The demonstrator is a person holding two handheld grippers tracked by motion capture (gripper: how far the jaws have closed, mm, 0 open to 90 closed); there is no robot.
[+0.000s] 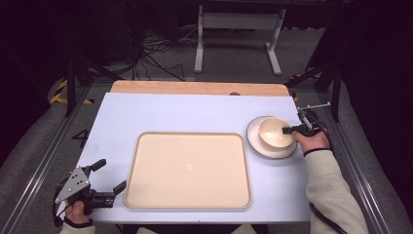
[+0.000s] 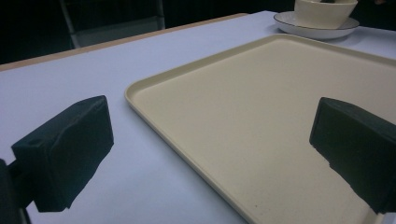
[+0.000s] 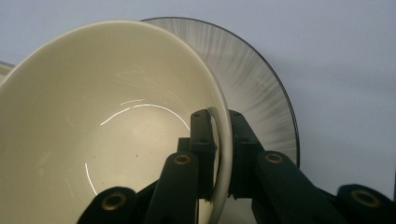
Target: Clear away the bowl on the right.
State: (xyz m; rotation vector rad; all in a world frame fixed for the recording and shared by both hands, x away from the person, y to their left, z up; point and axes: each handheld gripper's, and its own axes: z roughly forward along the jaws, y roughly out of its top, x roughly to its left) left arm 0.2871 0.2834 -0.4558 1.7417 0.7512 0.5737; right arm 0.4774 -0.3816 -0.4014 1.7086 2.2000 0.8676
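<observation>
On the right side of the pale blue table (image 1: 160, 112), we see the right gripper (image 1: 291, 130) pinching the near wall of a cream bowl (image 1: 273, 131); in the right gripper view its 2 jaws sit pressed on either side of the bowl's rim (image 3: 227, 154), 1 inside and 1 outside. That bowl (image 3: 102, 126) stands on a white plate (image 1: 258, 146) with a thin dark edge, and in the right gripper view the plate (image 3: 261, 79) shows behind the bowl's tilted-looking rim. Our right hand (image 1: 314, 141) wraps the gripper's body just beside the plate. Between the 2 grippers lies a large cream tray (image 1: 146, 195), bare, with a raised lip. At the table's near left corner we hold the left gripper (image 1: 111, 176) with its jaws spread wide and nothing between them, 1 tip just beside the tray's left edge. From the left gripper view the tray (image 2: 261, 121) stretches ahead, with the bowl (image 2: 324, 13) and plate (image 2: 299, 28) well apart at the far side
</observation>
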